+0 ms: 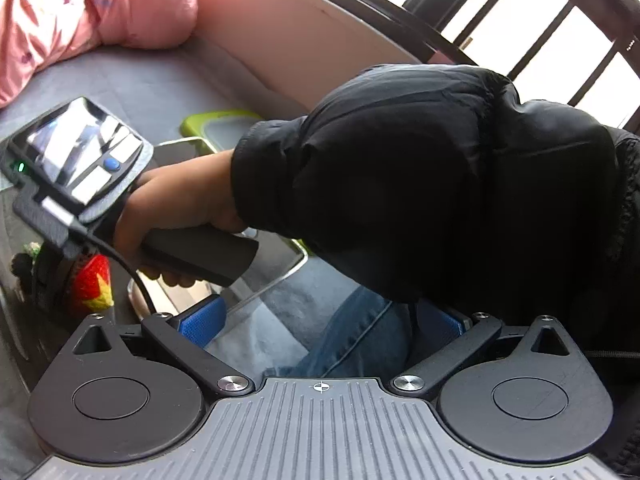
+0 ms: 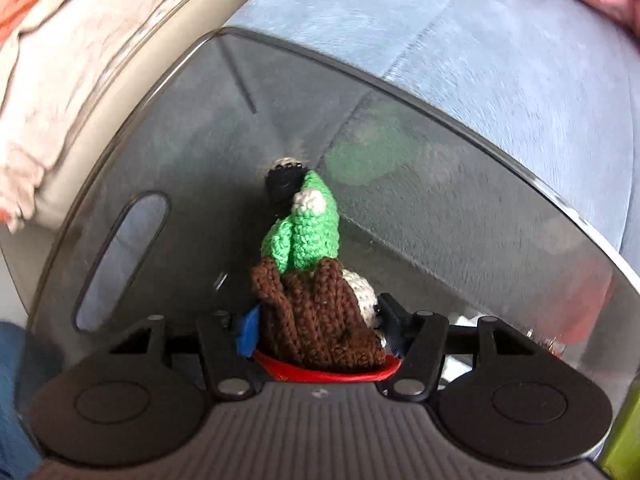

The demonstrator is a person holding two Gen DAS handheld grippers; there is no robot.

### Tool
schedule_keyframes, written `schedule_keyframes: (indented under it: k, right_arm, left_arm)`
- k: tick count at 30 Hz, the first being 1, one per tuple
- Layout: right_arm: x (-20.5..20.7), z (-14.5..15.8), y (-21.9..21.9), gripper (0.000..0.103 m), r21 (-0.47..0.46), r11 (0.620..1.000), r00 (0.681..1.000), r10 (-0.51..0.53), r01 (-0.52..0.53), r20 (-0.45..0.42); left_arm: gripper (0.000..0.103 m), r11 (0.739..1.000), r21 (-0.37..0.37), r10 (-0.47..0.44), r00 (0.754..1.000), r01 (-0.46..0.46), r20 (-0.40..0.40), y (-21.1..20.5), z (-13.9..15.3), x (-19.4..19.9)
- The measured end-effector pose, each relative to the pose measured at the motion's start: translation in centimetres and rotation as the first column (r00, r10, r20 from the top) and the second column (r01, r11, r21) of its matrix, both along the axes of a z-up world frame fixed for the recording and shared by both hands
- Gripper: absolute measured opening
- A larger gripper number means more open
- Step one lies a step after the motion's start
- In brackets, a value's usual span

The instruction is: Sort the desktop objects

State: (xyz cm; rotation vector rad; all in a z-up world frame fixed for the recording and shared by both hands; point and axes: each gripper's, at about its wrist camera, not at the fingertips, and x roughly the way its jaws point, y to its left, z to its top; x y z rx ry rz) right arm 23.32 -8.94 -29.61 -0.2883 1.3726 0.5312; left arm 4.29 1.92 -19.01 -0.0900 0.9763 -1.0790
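Observation:
In the right wrist view my right gripper [image 2: 320, 334] is shut on a crocheted toy [image 2: 316, 276] with a brown base, green leaves and a black tip. It holds the toy inside a clear grey plastic bin [image 2: 160, 128]. In the left wrist view my left gripper [image 1: 320, 326] is open and empty, its blue pads [image 1: 202, 322] wide apart above the person's jeans. The right gripper's body [image 1: 76, 168] shows there at the left, held by a hand, with a red and yellow crocheted strawberry [image 1: 92, 284] below it.
A green-rimmed tray [image 1: 224, 122] and a clear bin edge [image 1: 280, 276] lie on the grey-blue sofa [image 2: 500, 60]. A pink quilt [image 1: 80, 12] lies at the back. The person's black sleeve [image 1: 440, 180] fills the right of the left wrist view.

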Motion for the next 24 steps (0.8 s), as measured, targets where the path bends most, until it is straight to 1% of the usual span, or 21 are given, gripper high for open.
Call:
schedule_keyframes:
  k: [2,4,6,8,9,12,13,15,16,17,18,20,24]
  right_arm:
    - [-0.8,-0.2,0.5,0.063,-0.061,0.995,0.995,0.078,-0.074,0.066]
    - [-1.7,-0.3,1.1,0.064,-0.131,0.98,0.979,0.166,-0.151,0.118]
    - [-2.2,0.6,1.1,0.071,-0.17,0.968,0.968,0.208,-0.183,0.138]
    - [-2.1,2.9,-0.1,0.09,-0.153,0.975,0.971,0.186,-0.163,0.149]
    - [-2.0,4.1,-0.9,0.092,-0.145,0.979,0.974,0.164,-0.142,0.158]
    - [-1.3,7.1,-3.9,0.092,-0.189,0.981,0.977,0.081,-0.043,0.199]
    - [-1.1,7.5,-4.8,0.091,-0.205,0.979,0.979,0.062,-0.021,0.196]
    - [-1.1,8.1,-6.8,0.084,-0.248,0.969,0.982,0.037,0.01,0.184]
    - [-0.7,7.7,-7.3,0.08,-0.291,0.957,0.984,0.037,0.015,0.175]
    - [-0.5,6.6,-7.3,0.076,-0.325,0.945,0.986,0.04,0.014,0.16]
    - [-0.4,5.3,-7.2,0.075,-0.354,0.935,0.989,0.043,0.011,0.145]
    - [0.4,2.5,-6.8,0.075,-0.401,0.916,0.992,0.03,0.022,0.123]
    - [0.4,-0.6,-7.4,0.079,-0.491,0.871,0.996,0.021,0.026,0.09]
  left_arm:
    - [0.103,1.0,0.006,0.003,1.0,-0.003,-0.006,0.0,-0.3,0.1]
    - [0.103,1.0,0.007,0.014,1.0,-0.014,-0.015,0.1,-0.5,0.4]
    - [0.103,0.999,-0.015,0.039,0.998,-0.04,-0.041,0.6,-0.7,1.3]
    - [0.103,0.993,-0.071,0.088,0.99,-0.097,-0.114,1.9,-1.2,2.7]
    - [0.103,0.986,-0.105,0.114,0.98,-0.131,-0.161,2.7,-1.5,3.4]
    - [0.103,0.957,-0.192,0.16,0.946,-0.219,-0.284,4.6,-2.4,5.1]
    - [0.103,0.951,-0.208,0.158,0.94,-0.227,-0.303,4.9,-2.6,5.3]
    - [0.103,0.952,-0.217,0.145,0.943,-0.216,-0.3,4.8,-2.4,5.1]
    - [0.103,0.956,-0.214,0.133,0.949,-0.199,-0.287,4.6,-2.3,4.9]
    - [0.103,0.961,-0.21,0.12,0.955,-0.181,-0.273,4.3,-2.1,4.6]
    - [0.103,0.966,-0.205,0.104,0.96,-0.16,-0.258,3.9,-2.0,4.4]
    - [0.103,0.976,-0.182,0.077,0.972,-0.118,-0.22,3.2,-1.7,3.8]
    - [0.103,0.988,-0.142,0.041,0.985,-0.066,-0.17,2.1,-1.5,3.2]
